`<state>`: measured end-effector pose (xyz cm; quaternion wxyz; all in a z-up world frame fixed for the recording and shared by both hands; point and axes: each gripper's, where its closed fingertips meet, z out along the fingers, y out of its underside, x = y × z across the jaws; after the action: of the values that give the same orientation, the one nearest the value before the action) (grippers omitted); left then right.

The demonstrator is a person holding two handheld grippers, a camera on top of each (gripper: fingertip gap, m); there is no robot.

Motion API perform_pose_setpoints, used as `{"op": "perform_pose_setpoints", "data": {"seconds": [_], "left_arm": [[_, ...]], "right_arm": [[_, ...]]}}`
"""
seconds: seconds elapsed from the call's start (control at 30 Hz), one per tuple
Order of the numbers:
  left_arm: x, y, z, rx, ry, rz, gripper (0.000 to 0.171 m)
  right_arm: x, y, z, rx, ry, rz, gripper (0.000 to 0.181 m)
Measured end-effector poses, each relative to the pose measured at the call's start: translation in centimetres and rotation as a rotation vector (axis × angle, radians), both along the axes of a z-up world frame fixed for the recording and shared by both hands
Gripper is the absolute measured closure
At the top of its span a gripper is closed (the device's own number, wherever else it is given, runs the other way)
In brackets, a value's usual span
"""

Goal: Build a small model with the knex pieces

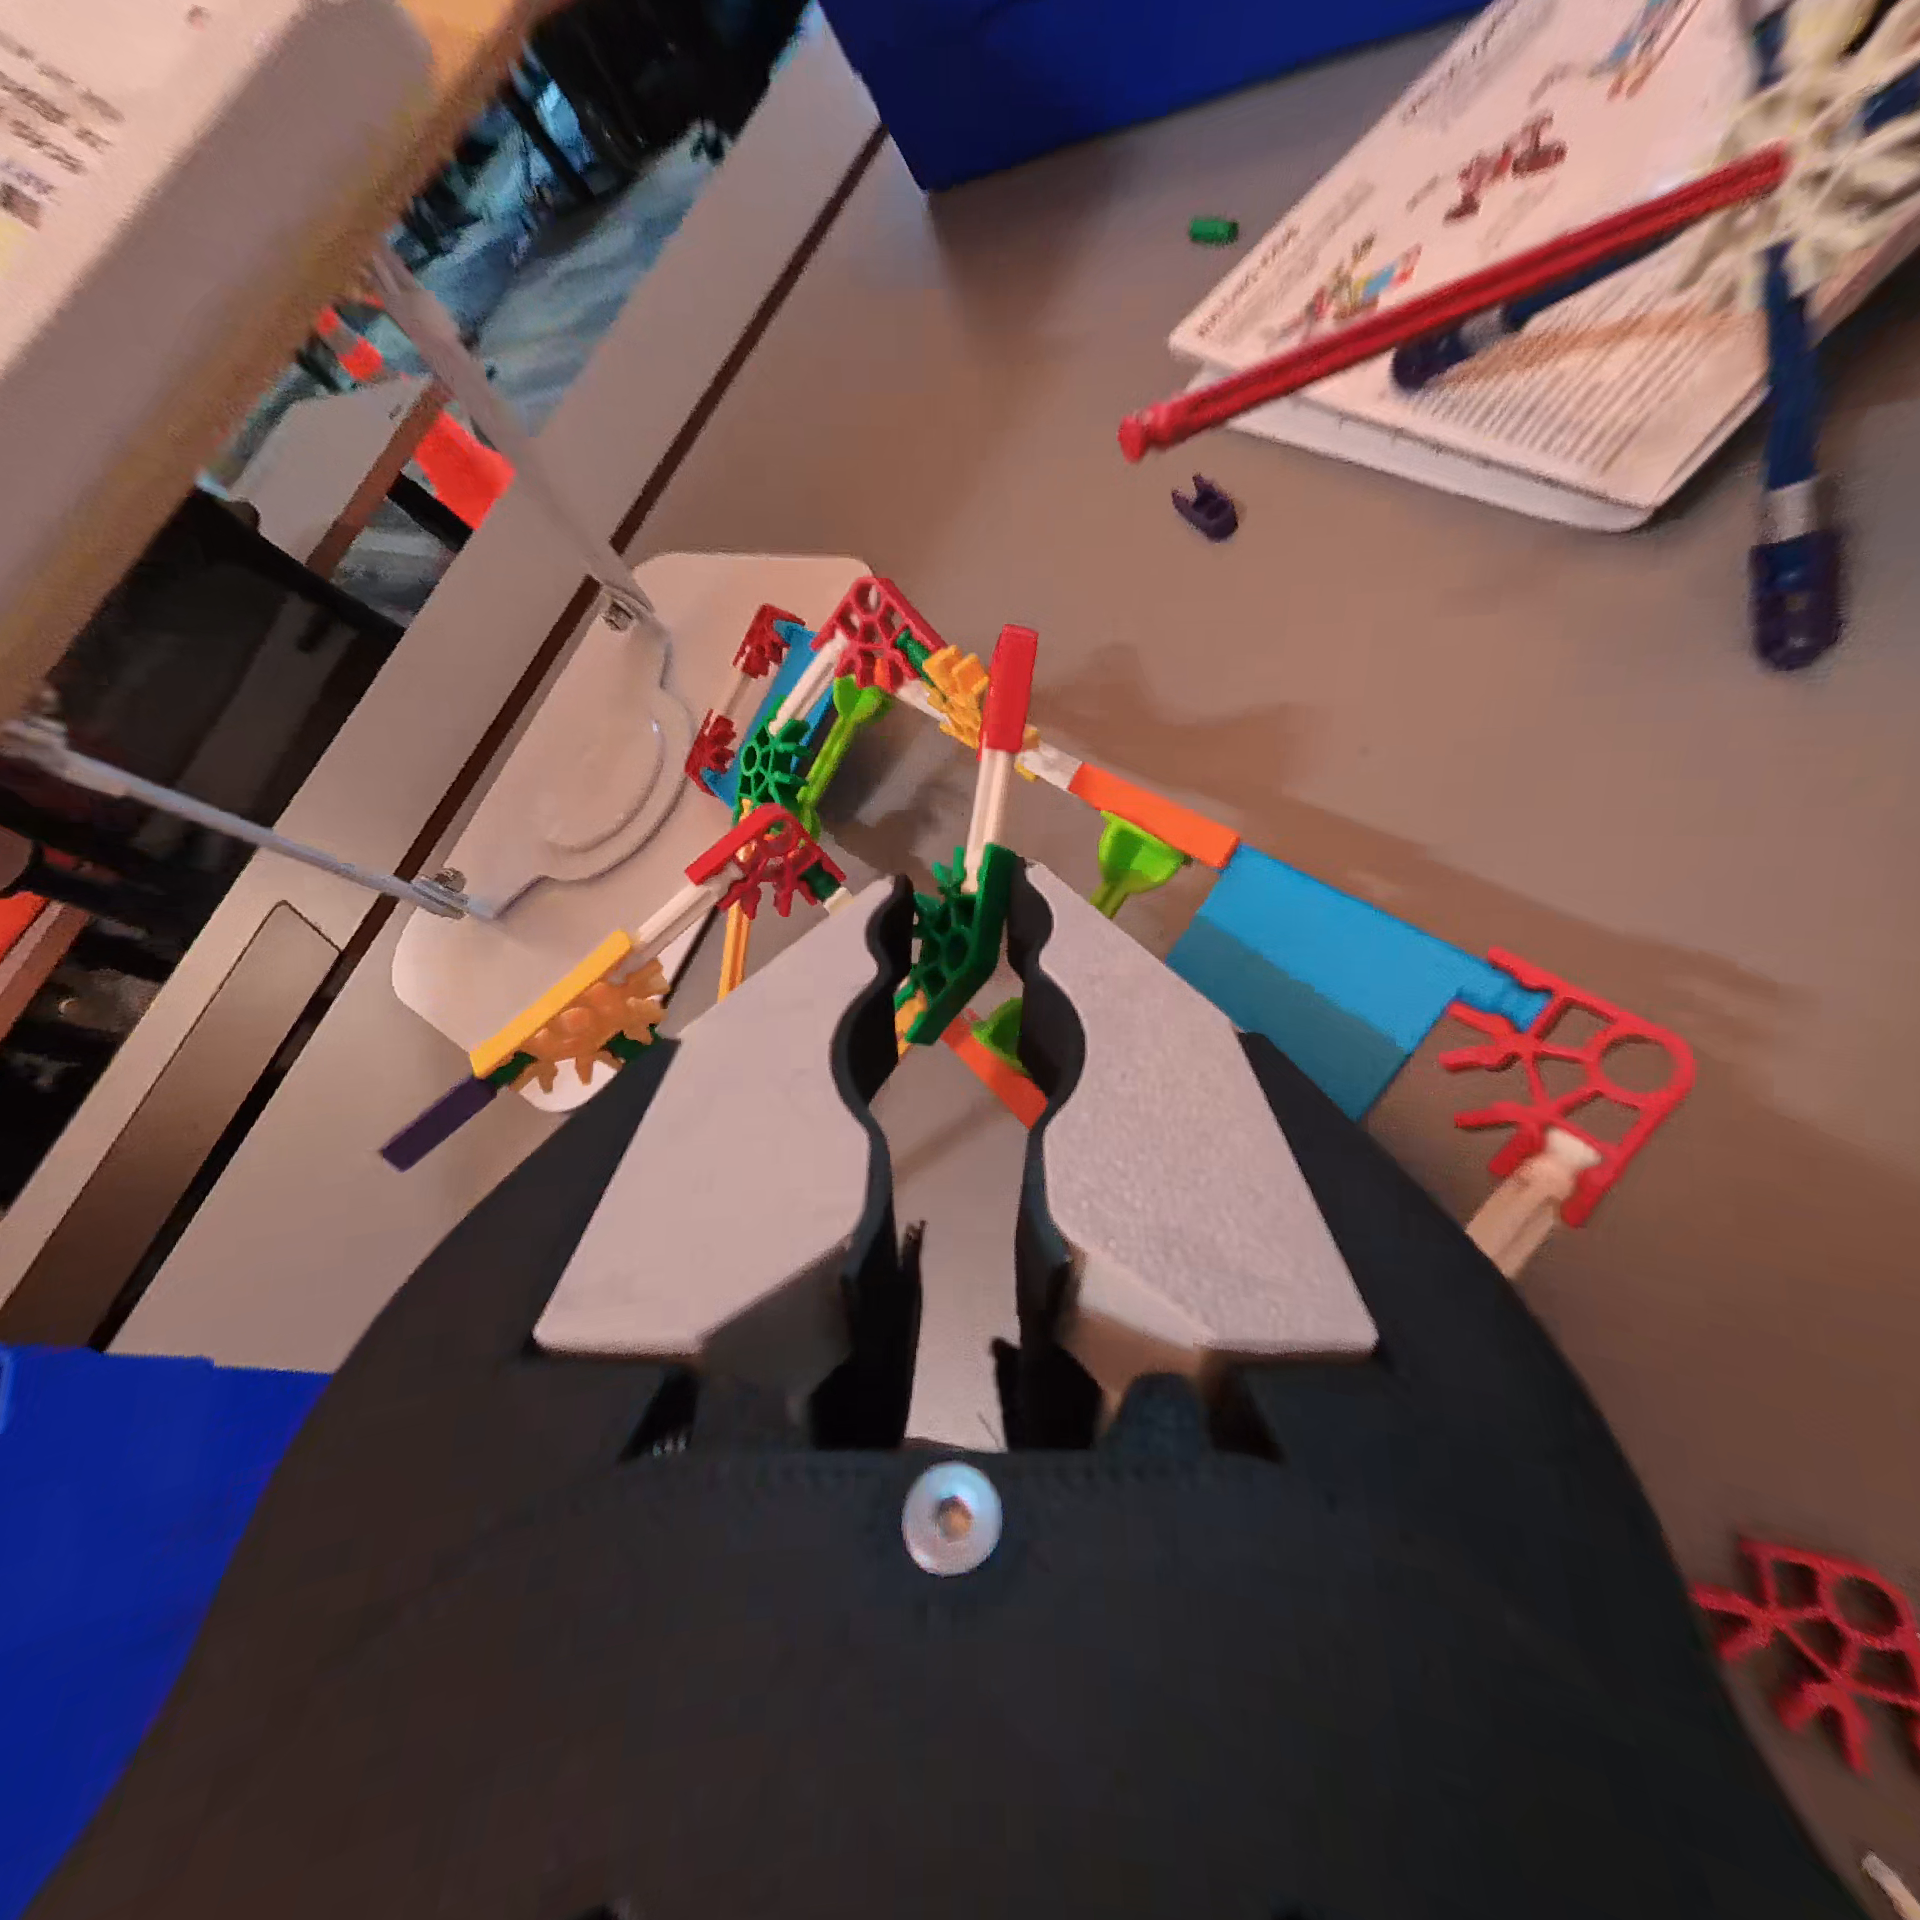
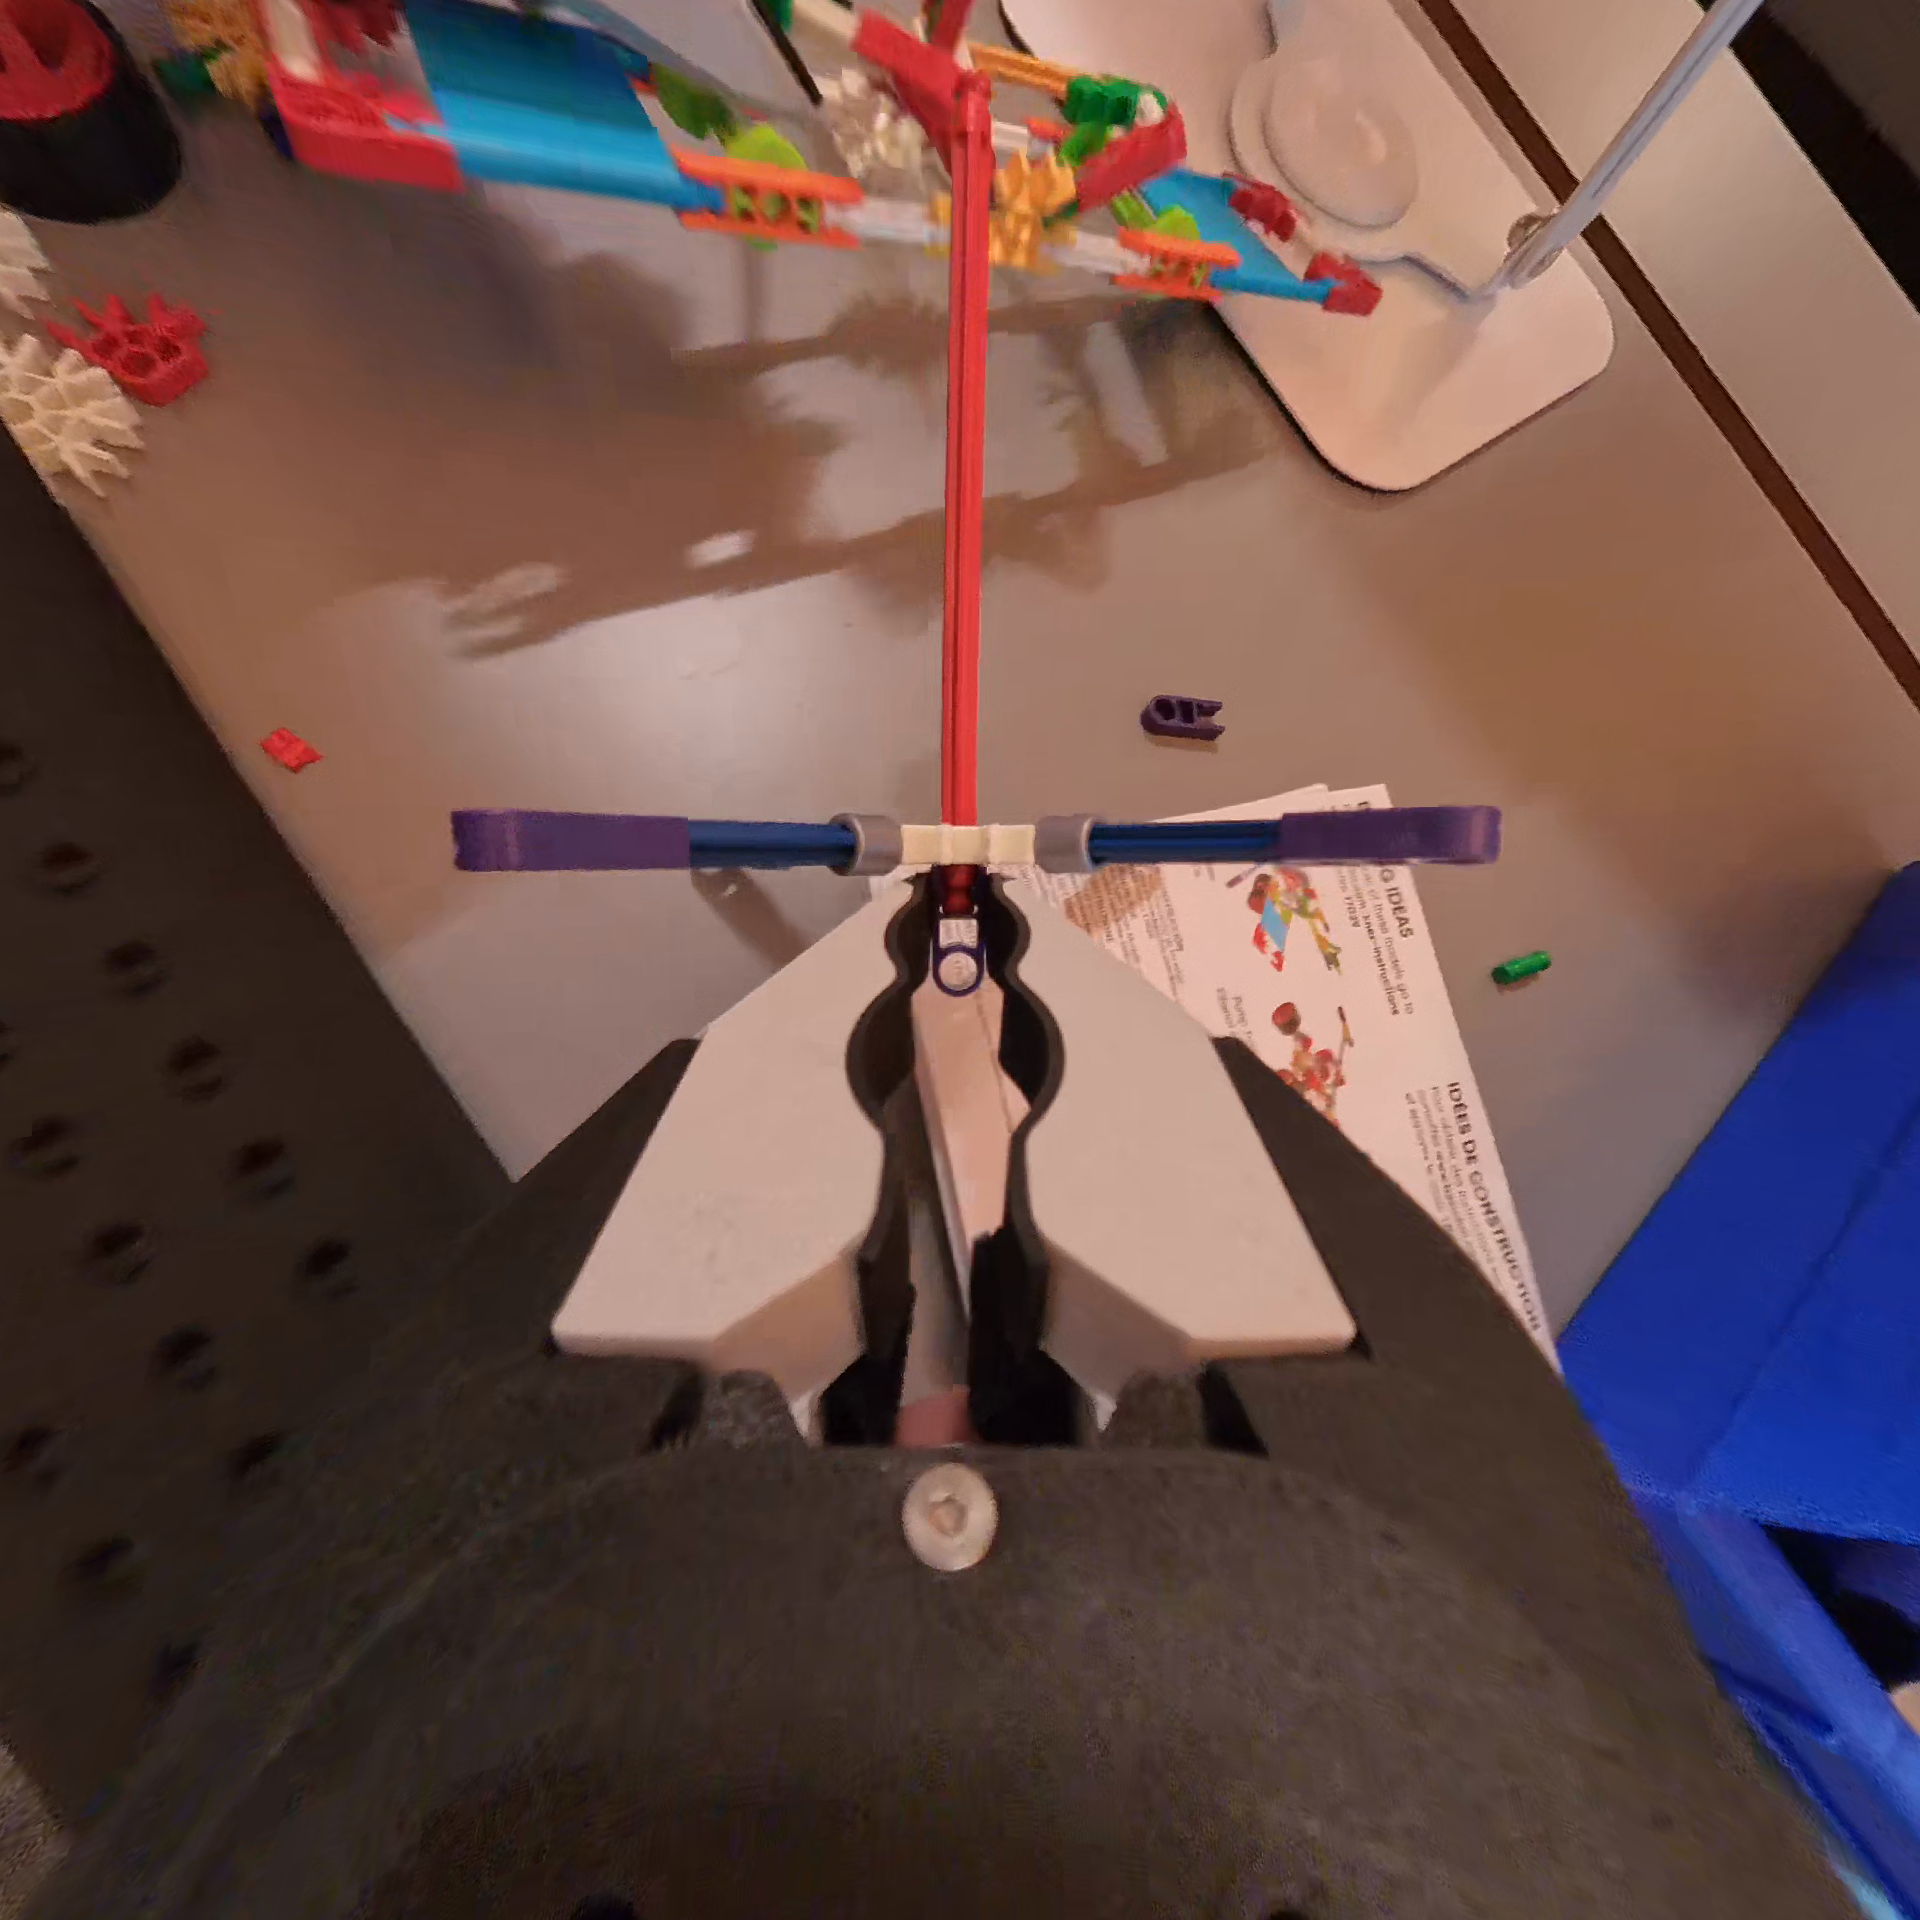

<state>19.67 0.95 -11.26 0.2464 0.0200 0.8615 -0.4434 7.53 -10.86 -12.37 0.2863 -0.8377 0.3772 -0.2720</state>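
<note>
My left gripper (image 1: 961, 904) is shut on a green connector (image 1: 951, 951) of a colourful rod-and-connector toy model (image 1: 831, 769) that stands on the grey table, with blue panels (image 1: 1309, 966) and red connectors. My right gripper (image 2: 958, 894) is shut on a small assembly: a white connector (image 2: 966, 844) with a long red rod (image 2: 964, 468) pointing forward toward the model (image 2: 790, 197) and blue rods with purple ends (image 2: 571, 840) sticking out both sides. That assembly also shows at the top right of the left wrist view, red rod (image 1: 1455, 301) slanting.
A white lamp base (image 1: 592, 748) sits behind the model, also in the right wrist view (image 2: 1455, 364). An instruction booklet (image 2: 1340, 997) lies on the table. Loose pieces: purple clip (image 2: 1181, 717), green piece (image 2: 1520, 966), red connectors (image 1: 1829, 1652), white connector (image 2: 68, 421). Blue bins (image 2: 1787, 1299) stand at the edges. There is about 20 centimeters between the tips of the two grippers.
</note>
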Motion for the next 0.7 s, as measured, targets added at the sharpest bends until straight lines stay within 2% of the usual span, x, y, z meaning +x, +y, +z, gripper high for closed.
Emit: {"op": "perform_pose_setpoints", "data": {"seconds": [0.17, 0.33, 0.7], "left_arm": [[-0.5, 1.0, 1.8, -0.163, 0.120, -0.018, 0.157], [-0.6, 1.7, 2.1, -0.237, 0.238, -0.031, 0.156], [-0.7, 1.9, 2.4, -0.266, 0.261, -0.046, 0.157]], "right_arm": [[1.4, 0.6, -0.1, -0.058, 0.031, 0.027, 0.175], [2.7, 0.8, -0.2, -0.121, 0.050, 0.032, 0.175], [3.5, 1.1, -0.4, -0.149, 0.060, 0.053, 0.175]]}}
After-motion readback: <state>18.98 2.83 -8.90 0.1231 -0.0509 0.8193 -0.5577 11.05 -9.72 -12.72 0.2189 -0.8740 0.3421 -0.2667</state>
